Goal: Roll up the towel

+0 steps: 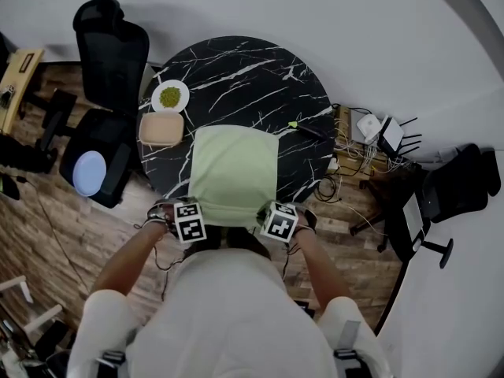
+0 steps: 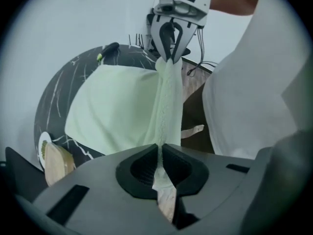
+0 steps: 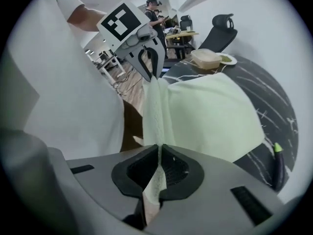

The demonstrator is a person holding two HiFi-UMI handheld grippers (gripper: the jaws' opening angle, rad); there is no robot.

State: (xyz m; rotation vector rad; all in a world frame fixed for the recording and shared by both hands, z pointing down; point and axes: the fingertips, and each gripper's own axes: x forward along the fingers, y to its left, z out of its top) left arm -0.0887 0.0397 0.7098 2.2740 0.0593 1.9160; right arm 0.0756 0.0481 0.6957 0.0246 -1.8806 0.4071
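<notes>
My left tongs (image 2: 160,151) and right tongs (image 3: 160,153) each pinch a near corner of the towel (image 1: 234,168), its edge stretched between them. The rest lies ahead on the table (image 1: 236,69), long axis running away from me, so I'd roll forward.

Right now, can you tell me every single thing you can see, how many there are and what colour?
table: one, round, black with white veins, middle
towel: one, pale green, spread on the table's near half, near edge held up
plate: one, white with something green on it, table's left edge
container: one, beige, beside the plate
pen: one, dark with a green tip, table's right side
office chair: one, black, left of the table
disc: one, pale blue, on that chair's seat
router: one, white, on the floor among cables, right
left hand-held gripper: one, grey, shut on the towel
right hand-held gripper: one, grey, shut on the towel
</notes>
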